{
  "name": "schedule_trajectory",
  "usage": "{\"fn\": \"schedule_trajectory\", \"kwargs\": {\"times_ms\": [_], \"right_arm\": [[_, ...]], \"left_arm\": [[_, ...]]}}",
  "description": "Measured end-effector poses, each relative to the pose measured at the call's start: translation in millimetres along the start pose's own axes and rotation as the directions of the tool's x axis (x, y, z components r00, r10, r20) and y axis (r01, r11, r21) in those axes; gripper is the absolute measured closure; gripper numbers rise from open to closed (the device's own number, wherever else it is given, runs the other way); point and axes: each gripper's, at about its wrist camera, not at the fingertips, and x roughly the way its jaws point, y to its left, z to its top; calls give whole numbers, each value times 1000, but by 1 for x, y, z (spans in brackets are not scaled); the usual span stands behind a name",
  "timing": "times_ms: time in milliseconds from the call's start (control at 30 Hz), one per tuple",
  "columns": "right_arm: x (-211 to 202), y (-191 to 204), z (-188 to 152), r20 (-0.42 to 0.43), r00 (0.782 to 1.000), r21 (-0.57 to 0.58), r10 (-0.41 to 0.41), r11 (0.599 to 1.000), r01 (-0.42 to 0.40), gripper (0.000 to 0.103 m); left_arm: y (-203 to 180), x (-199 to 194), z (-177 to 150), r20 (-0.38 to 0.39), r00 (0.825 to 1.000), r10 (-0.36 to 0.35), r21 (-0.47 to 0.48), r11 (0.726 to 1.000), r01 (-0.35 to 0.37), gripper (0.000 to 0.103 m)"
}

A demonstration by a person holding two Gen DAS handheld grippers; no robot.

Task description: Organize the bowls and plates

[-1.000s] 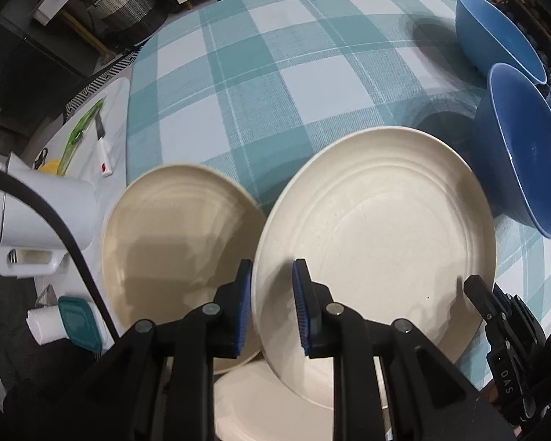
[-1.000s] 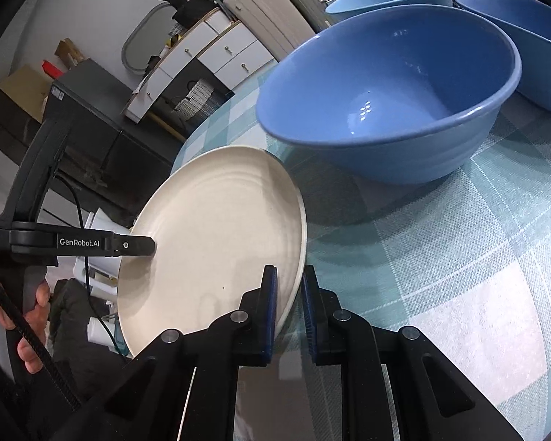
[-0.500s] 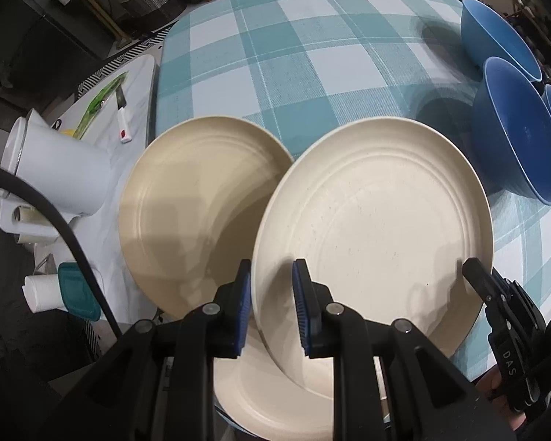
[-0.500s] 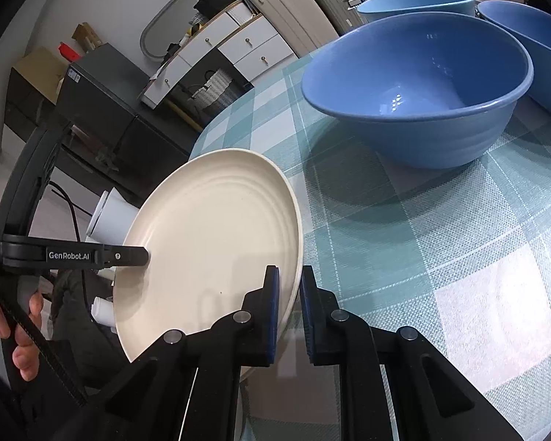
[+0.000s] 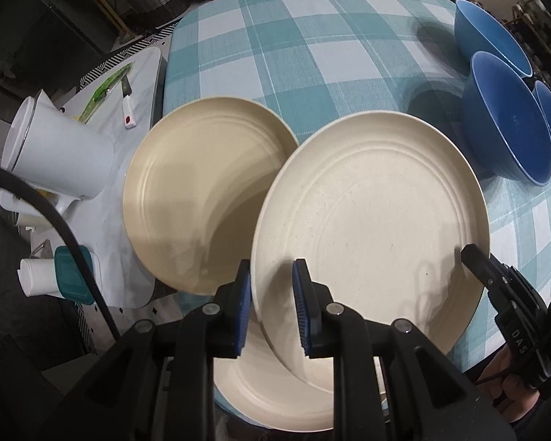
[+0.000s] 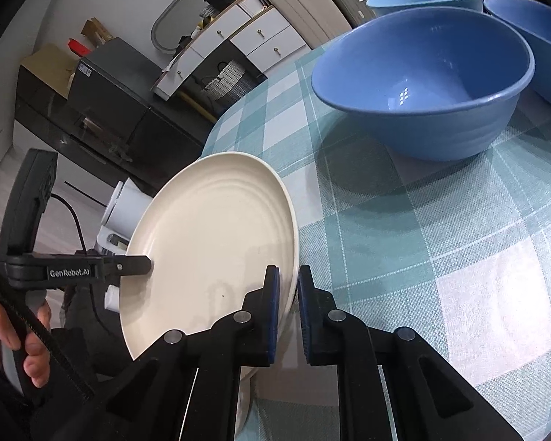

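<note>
Both claws pinch one cream plate (image 5: 371,220) by its rim: the left gripper (image 5: 272,294) and the right gripper (image 6: 288,305). It hangs over two more plates (image 5: 205,191) near the table's (image 5: 312,55) edge. Blue bowls (image 5: 503,125) wait, unstacked, far right.

Plates (image 5: 371,220): cream, faintly speckled. Bowls (image 6: 433,84): plain blue. Tablecloth (image 5: 312,55): teal-and-white check. Gripper pads (image 5: 244,305): blue, on black fingers. Jug (image 5: 58,158): white.

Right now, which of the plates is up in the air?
The big cream plate, pinched at its rim by the left gripper and the right gripper. The other two plates lie lower down.
</note>
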Motion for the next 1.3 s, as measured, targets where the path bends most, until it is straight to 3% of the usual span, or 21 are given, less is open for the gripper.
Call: {"fn": "schedule_trajectory", "kwargs": {"times_ms": [367,567,1000,1300], "right_arm": [[-8,2,-1,-11,999,-5,43,999,-43,94],[-16,23,-5,27,999,-114,45,993,-42,95],[-1,51,-39,-51,998,-191,40,980,-49,95],[6,61,-68,-90,996,-250,2,968,-25,95]], "left_arm": [[2,-8,-16,1,1000,-16,-13,1000,16,84],[11,-8,-31,-7,1000,6,-27,1000,-6,84],[38,-6,-78,-48,998,28,-79,996,-32,84],[51,18,-109,-102,994,29,-112,993,-41,84]]}}
